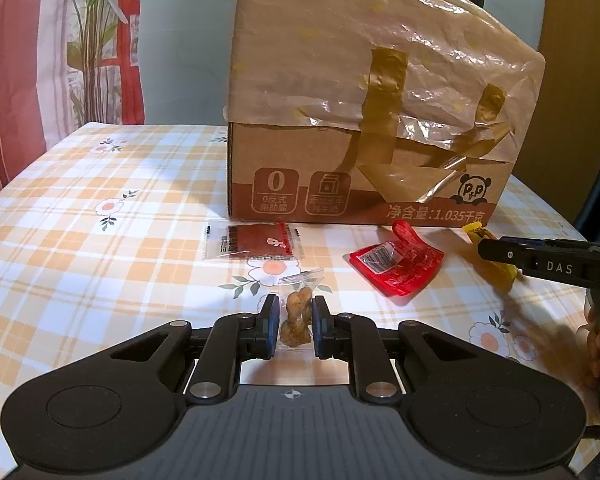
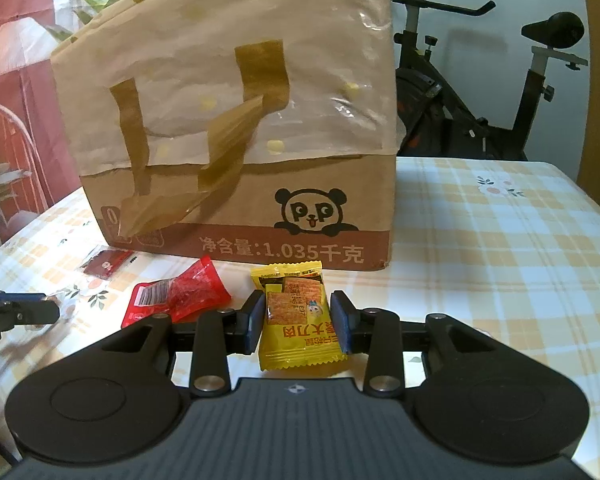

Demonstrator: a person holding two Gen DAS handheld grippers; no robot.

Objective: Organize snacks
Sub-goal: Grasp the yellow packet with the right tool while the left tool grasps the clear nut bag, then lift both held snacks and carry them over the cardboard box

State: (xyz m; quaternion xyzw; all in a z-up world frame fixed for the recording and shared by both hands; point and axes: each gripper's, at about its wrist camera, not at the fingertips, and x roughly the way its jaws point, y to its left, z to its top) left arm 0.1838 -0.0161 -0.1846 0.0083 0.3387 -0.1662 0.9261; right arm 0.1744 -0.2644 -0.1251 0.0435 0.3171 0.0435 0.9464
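Observation:
My left gripper [image 1: 294, 312] is shut on a clear packet of brown snack [image 1: 296, 316], its pads pressing the packet's sides just above the tablecloth. My right gripper [image 2: 298, 314] has its pads against both sides of a yellow snack packet [image 2: 300, 320]; it also shows at the right of the left wrist view [image 1: 496, 264], over the yellow packet [image 1: 476, 230]. A bright red packet [image 1: 396, 264] [image 2: 180, 296] lies between the two grippers. A dark red flat packet [image 1: 256, 242] [image 2: 106, 262] lies in front of the box.
A tall cardboard box [image 1: 364, 92] [image 2: 236, 120] with peeling tape and a panda logo stands behind the snacks on the checked floral tablecloth [image 1: 100, 220] [image 2: 500, 240]. An exercise bike [image 2: 480, 92] stands beyond the table. A curtain [image 1: 20, 60] hangs at the left.

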